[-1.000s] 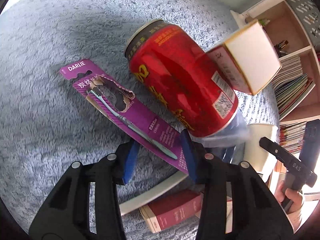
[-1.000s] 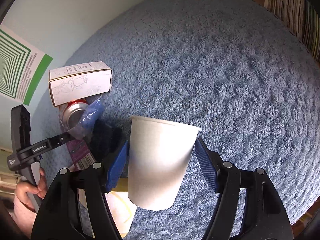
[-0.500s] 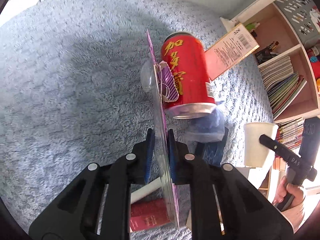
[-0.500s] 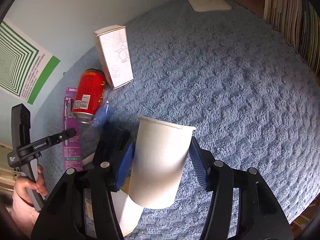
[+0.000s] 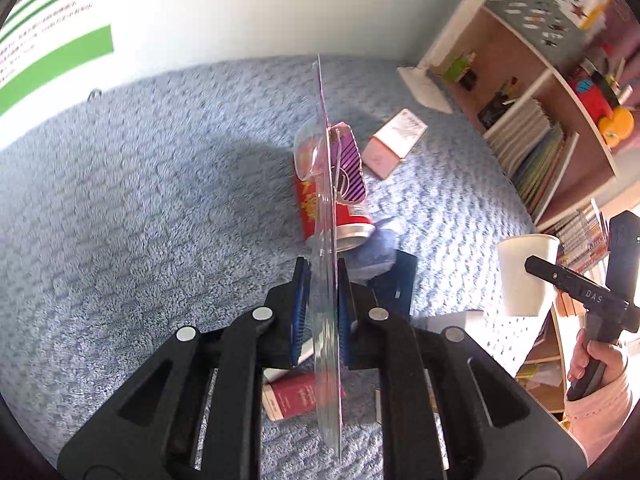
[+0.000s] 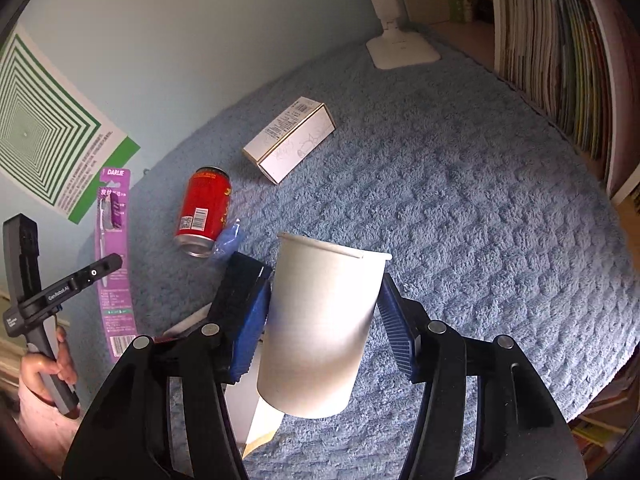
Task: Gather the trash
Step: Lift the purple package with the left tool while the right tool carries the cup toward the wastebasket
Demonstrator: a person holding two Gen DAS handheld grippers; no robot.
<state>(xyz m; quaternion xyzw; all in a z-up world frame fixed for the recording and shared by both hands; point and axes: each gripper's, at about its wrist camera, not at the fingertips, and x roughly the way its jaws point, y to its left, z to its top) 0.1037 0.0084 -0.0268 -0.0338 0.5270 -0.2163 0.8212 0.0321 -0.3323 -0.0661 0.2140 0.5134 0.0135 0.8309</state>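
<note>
one red can (image 6: 204, 210), one paper cup (image 6: 320, 328), one toothbrush pack (image 6: 114, 248), one white carton (image 6: 290, 144), one blue wrapper (image 6: 228, 240), one lamp base (image 6: 402, 50), two tools.

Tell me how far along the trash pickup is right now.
Done: no bin is in view, so nothing shows as binned. In hand: the left hand-held gripper is shut on the purple toothbrush package, lifted edge-on; the right hand-held gripper grips the white paper cup, off the blue carpet. Left: the red can, the crumpled blue wrapper beside it and the white carton.
</note>
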